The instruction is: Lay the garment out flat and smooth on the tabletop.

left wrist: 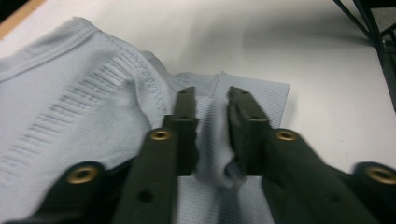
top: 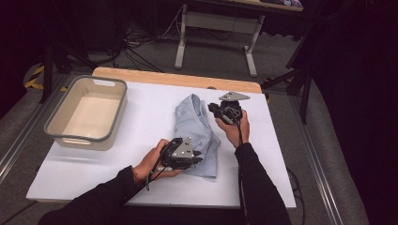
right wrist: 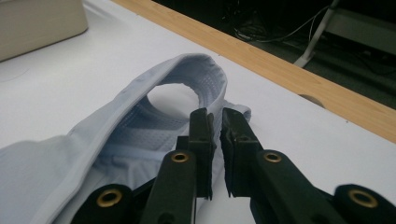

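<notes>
Where the white table (top: 141, 187) spreads across the middle of the high view, we see a beige tub (top: 88, 112) at its left, with no writing we can read on it. A light blue shirt (top: 196, 136) lies folded at the centre, bearing no label or brand we can make out. At the lower centre, the left gripper (top: 196, 159) pinches a fold of the shirt's hem between its jaws. At the upper right of the shirt, the right gripper (top: 212, 108) is clamped on fabric beside the collar (right wrist: 205, 79).
</notes>
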{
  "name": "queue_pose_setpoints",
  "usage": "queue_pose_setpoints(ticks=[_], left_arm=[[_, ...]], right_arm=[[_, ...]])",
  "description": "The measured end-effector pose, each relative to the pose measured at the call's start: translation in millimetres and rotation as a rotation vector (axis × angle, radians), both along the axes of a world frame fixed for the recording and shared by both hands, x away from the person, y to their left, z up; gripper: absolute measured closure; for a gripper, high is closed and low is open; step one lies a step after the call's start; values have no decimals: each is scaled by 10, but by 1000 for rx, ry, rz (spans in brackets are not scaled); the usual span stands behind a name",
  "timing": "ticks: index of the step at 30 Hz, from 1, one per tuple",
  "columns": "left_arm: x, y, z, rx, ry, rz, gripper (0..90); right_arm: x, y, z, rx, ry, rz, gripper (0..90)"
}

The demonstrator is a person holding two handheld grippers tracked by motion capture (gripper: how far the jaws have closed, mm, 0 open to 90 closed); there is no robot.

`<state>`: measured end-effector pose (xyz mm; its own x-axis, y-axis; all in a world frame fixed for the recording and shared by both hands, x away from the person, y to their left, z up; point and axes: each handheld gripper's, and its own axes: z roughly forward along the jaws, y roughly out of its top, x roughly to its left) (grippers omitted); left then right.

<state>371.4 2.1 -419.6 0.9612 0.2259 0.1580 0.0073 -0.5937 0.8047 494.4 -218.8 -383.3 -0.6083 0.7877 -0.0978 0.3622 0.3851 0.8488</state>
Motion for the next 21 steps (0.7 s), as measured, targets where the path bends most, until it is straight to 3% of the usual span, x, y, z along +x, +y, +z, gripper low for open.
queue_pose_setpoints(ticks=[2,4,8,11,14,17,19,21], left_arm=[[-20,68,44,-24,-14,7,613],[-52,135,79,-54,-23,8,578],[-144,304,146,-75,-52,23,491],[-214,423,134,-49,-110,61,410],[-224,534,31,-4,-97,95,345],[-231,608,-74,18,-63,110,312],[-250,641,-155,51,-61,119,296],[-247,653,-190,61,-50,123,295]], right_arm=[[-113,-25,26,-6,-18,14,820],[-235,-47,47,0,-35,32,825],[-471,-79,41,13,-58,59,803],[-606,-104,25,35,-62,82,768],[-721,-105,-12,67,-52,96,703],[-831,-58,-69,21,-59,118,639],[-872,-41,-82,-18,-57,124,609],[-900,-55,-74,0,-56,120,592]])
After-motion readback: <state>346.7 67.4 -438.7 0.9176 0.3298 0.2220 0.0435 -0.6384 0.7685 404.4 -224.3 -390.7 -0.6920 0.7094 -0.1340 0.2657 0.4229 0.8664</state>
